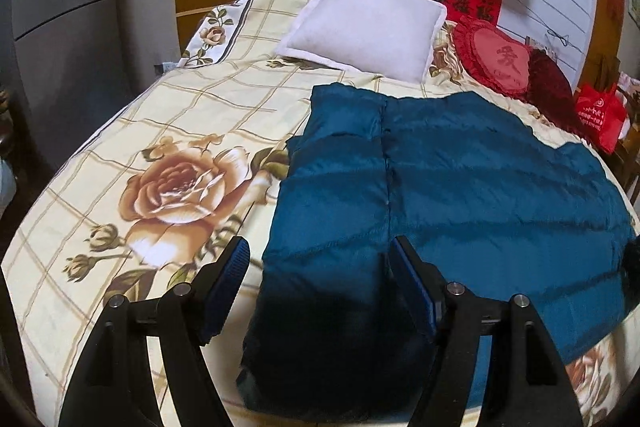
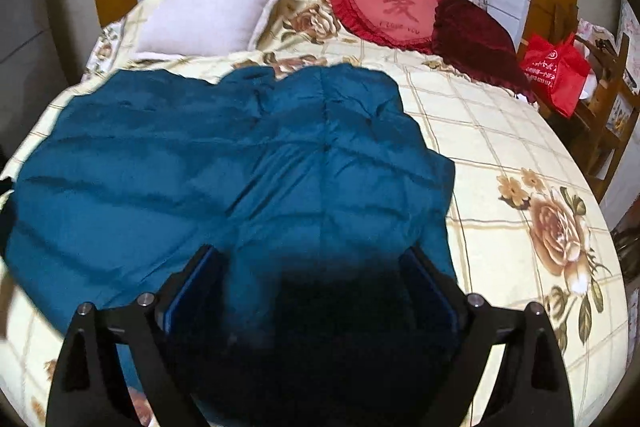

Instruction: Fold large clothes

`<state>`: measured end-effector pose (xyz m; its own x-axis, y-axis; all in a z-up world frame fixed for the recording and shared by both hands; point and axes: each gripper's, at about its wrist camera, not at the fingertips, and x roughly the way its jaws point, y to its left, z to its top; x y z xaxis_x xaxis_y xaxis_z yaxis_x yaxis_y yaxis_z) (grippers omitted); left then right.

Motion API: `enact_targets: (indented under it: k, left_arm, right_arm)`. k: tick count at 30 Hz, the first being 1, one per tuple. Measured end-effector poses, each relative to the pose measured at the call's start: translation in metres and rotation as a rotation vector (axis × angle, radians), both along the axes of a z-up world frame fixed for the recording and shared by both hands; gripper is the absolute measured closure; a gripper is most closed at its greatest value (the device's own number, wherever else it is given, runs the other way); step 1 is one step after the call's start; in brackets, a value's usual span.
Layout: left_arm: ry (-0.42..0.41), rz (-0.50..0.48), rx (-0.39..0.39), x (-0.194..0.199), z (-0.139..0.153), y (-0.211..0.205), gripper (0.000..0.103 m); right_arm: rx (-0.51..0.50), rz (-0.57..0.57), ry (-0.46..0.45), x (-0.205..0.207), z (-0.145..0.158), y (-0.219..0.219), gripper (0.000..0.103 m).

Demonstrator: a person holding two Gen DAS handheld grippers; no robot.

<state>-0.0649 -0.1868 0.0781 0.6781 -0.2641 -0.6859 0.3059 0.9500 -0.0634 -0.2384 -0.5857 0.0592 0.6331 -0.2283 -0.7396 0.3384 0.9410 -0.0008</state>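
A large teal quilted down jacket (image 1: 460, 179) lies spread on the bed, its left side folded inward in a long strip. It also shows in the right wrist view (image 2: 240, 163), with its right part lying over the body. My left gripper (image 1: 320, 259) is open, its fingers standing either side of the jacket's near left edge, just above it. My right gripper (image 2: 312, 259) is open above the jacket's near right part, with dark shadowed fabric between its fingers.
The bed has a cream checked rose-print cover (image 1: 168, 155). A white pillow (image 1: 368, 23), a red heart cushion (image 2: 392, 11) and a dark red cushion (image 2: 476, 35) lie at the head. A red bag (image 2: 556, 71) hangs on a wooden chair beside the bed.
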Motion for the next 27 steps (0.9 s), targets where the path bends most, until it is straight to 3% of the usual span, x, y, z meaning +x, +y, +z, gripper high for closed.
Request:
enact_targets:
  k: [5,12,18,21,25,27]
  left_arm:
    - [0.028,0.013,-0.010,-0.007,-0.009,0.007,0.024]
    - [0.108,0.027,-0.021,-0.005,-0.040,0.009,0.024]
    - [0.146,0.033,-0.060,-0.013,-0.033,0.017,0.024]
    - [0.157,0.036,-0.112,-0.016,-0.030,0.024,0.024]
    - [0.227,0.049,-0.249,-0.008,-0.034,0.036,0.024]
    - [0.254,0.055,-0.262,-0.004,-0.037,0.036,0.024]
  right_arm:
    - [-0.005,0.029,-0.007,-0.022,0.004,0.013,0.009]
    - [0.022,-0.003,0.061,-0.016,-0.030,0.006,0.008]
    - [0.071,0.008,0.021,-0.030,-0.013,0.009,0.007]
    - [0.084,0.000,-0.019,-0.047,-0.002,0.004,0.007]
    - [0.127,-0.043,-0.008,-0.056,-0.003,-0.018,0.002]
    - [0.168,-0.089,-0.017,-0.058,-0.006,-0.035,0.002]
